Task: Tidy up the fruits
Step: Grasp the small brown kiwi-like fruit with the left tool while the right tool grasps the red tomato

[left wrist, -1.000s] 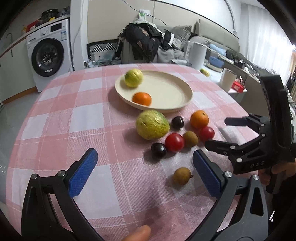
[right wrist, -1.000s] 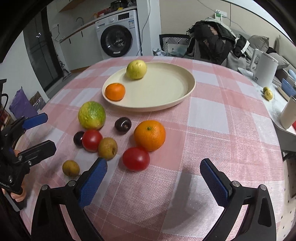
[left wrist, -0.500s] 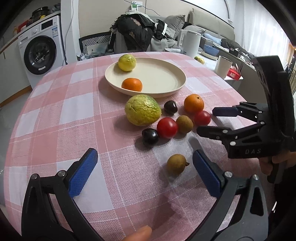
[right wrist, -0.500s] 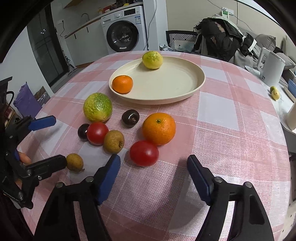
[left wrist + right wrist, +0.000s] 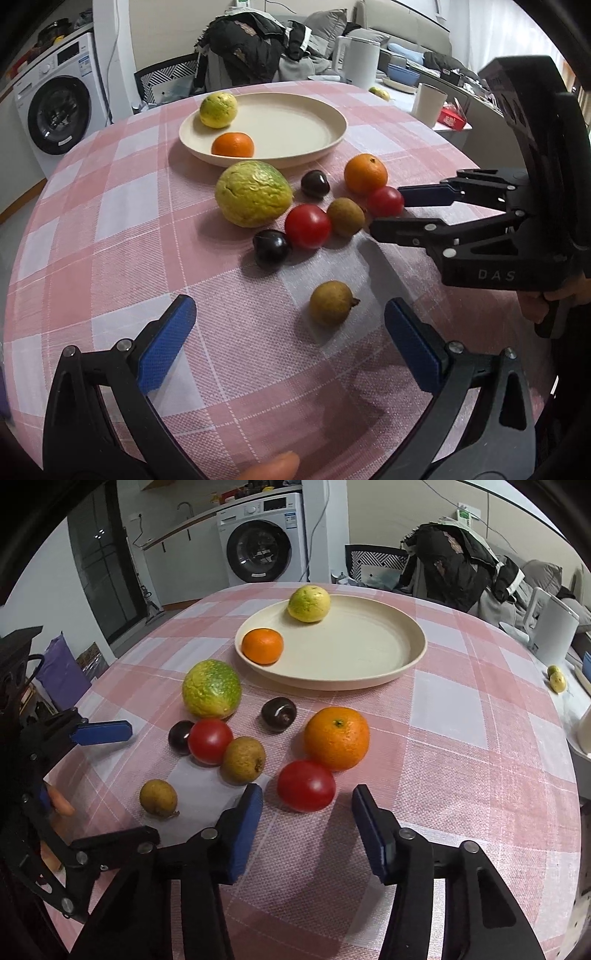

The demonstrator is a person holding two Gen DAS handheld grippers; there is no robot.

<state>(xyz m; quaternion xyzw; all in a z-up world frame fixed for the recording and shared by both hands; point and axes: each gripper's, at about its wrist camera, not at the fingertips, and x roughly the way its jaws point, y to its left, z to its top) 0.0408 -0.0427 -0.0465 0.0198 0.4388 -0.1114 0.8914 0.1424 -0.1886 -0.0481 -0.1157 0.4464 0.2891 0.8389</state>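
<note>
1. The right gripper (image 5: 306, 812) points down at the nearer red tomato (image 5: 306, 785), which sits on the pink checked tablecloth (image 5: 443, 775) at about 6 o'clock of the cream plate (image 5: 406, 664), touching the large orange (image 5: 337, 737) behind it.
2. Its jaws have just been closing: a second ago they stood wide, and now they are about a third open. The tomato lies just ahead of the blue pads (image 5: 247, 823), not yet pressed; nothing is held.
3. To do this step well, ease the pads forward until they flank the tomato's widest part, then close gently. Its skin looks smooth and soft, so a hard squeeze could bruise it or squirt it out.
4. Come in low, so the far pad does not nudge the orange and roll it.
5. The left gripper (image 5: 288, 332) is wide open and empty, with a small brown fruit, perhaps a longan (image 5: 331, 302), between its jaws near the right pad and untouched. It sits lower and closer to that fruit than a second ago.
6. On the plate already lie a mandarin (image 5: 263, 645) at 9 o'clock and a yellow-green citrus (image 5: 308, 603) at 11 o'clock.
</note>
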